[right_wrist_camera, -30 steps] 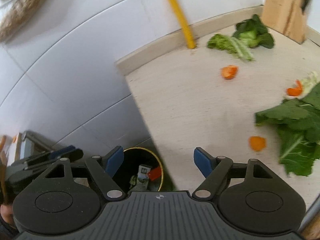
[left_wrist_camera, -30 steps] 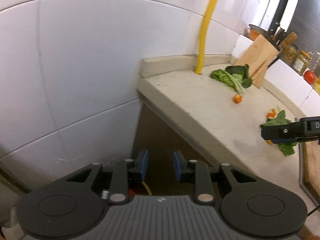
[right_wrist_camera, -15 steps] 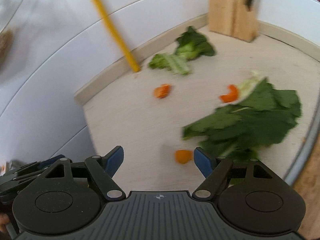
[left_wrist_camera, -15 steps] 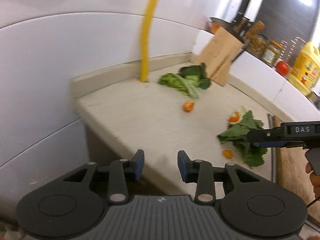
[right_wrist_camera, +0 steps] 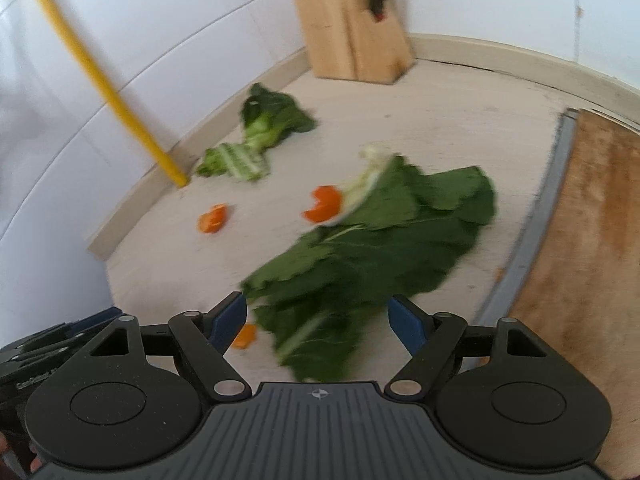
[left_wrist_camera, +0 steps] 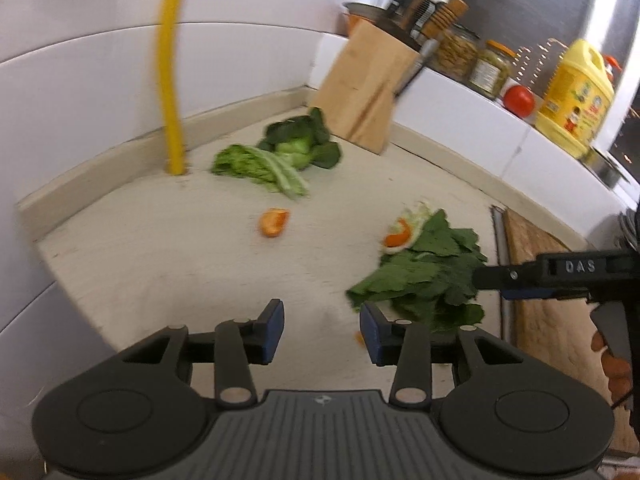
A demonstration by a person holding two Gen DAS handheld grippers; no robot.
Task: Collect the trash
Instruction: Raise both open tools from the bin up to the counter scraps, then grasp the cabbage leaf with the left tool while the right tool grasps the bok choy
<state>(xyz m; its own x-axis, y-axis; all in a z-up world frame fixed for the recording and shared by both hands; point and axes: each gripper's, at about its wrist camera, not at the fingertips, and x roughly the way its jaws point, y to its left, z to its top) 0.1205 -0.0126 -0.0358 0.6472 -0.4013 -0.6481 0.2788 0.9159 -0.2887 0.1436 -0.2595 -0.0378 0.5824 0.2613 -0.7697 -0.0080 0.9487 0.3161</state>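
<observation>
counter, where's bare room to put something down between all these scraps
Bare counter lies from the front edge up to the orange peel and yellow pipe. A strip runs between the knife block and big leaves. The leaves and peel bits there are crowded.

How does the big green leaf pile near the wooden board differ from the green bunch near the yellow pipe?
The big leaf pile is flat and spread out, with broad dark leaves; the bunch by the yellow pipe is more compact, with a pale stalk and a frilly light-green part. The big pile lies in front of the right gripper, whose jaws are open; the bunch lies farther off, near the knife block. Both rest on the countertop, untouched.
</observation>
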